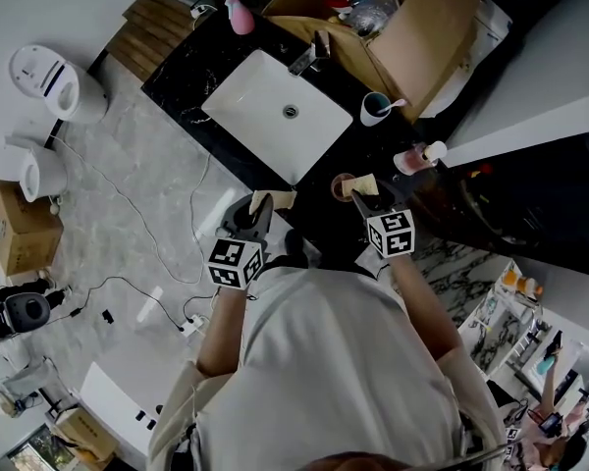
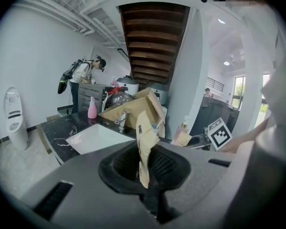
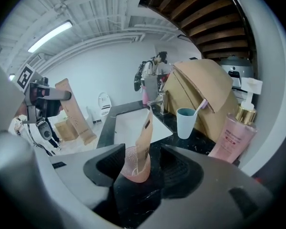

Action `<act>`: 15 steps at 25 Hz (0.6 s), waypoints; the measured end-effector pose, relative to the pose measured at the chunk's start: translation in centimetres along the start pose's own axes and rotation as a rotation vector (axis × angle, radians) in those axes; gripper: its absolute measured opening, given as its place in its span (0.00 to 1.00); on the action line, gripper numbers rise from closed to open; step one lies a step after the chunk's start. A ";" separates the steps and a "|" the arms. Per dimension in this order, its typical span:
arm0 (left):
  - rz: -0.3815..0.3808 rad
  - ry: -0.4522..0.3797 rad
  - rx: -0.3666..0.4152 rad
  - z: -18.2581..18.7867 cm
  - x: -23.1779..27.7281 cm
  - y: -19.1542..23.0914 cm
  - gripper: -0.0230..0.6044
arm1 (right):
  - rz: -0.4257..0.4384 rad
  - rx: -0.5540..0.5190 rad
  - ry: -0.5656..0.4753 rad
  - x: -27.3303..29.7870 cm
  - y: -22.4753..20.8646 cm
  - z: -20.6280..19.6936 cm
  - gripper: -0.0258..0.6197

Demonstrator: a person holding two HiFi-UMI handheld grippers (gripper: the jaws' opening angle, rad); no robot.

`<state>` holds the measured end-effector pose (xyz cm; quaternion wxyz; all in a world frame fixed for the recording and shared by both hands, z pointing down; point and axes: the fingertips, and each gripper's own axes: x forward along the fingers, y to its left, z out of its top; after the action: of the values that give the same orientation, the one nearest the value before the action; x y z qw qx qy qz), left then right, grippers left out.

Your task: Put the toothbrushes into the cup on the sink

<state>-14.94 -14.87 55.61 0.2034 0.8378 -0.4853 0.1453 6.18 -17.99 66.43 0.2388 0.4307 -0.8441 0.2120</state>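
Observation:
The teal cup [image 1: 374, 111] [image 3: 185, 123] stands on the black counter right of the white sink [image 1: 265, 86], with a pink toothbrush [image 3: 201, 105] leaning in it. My left gripper [image 1: 255, 210] [image 2: 149, 173] hovers at the counter's near edge, shut on a torn strip of tan paper wrapper [image 2: 144, 142] that sticks up from its jaws. My right gripper [image 1: 361, 196] [image 3: 143, 168] is beside it, jaws wide apart. Between them sits a pink dotted piece with tan wrapper paper [image 3: 139, 151], nearer the left jaw; what it is I cannot tell.
An open cardboard box [image 1: 422, 27] fills the counter behind the cup. A pink pump bottle [image 1: 417, 158] [image 3: 233, 137] stands right of the cup, a pink soap bottle [image 1: 240, 14] and the faucet [image 1: 307, 57] behind the sink. Cables cross the floor at left. A person [image 2: 81, 73] stands far back.

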 end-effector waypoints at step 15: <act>-0.024 -0.019 0.037 1.0 -0.4 -0.7 0.09 | -0.039 0.015 -0.041 -3.1 -0.7 -0.2 0.42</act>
<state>-14.50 -14.78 54.48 0.1850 0.8486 -0.4744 0.1437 8.35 -16.32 64.87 0.2221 0.4531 -0.8387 0.2046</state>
